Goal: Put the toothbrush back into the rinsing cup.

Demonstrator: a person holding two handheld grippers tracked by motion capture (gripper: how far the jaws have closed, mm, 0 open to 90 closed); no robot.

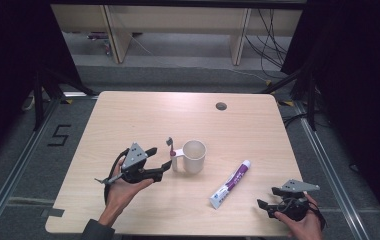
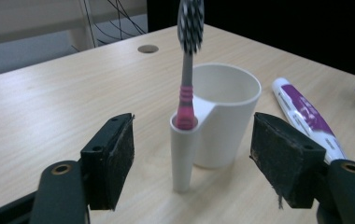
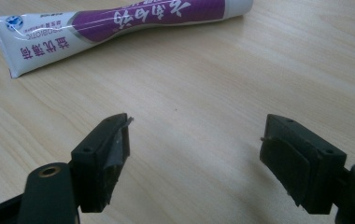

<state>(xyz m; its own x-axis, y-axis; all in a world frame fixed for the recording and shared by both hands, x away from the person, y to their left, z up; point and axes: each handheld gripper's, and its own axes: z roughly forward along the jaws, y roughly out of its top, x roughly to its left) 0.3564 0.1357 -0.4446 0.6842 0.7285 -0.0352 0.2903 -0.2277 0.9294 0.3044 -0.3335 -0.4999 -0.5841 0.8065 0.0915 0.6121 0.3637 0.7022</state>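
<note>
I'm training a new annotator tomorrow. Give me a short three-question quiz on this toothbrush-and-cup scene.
1. True or false: the toothbrush stands upright in the side holder of the white cup.
2. Which item lies flat on the table? A) toothpaste tube B) soap bar C) comb
3. Fill in: the left tongs are ____, with the cup's holder between the jaws but not touching them.

Key: 1 true; 2 A; 3 open. The right tongs are open too, near the tube's flat end.
</note>
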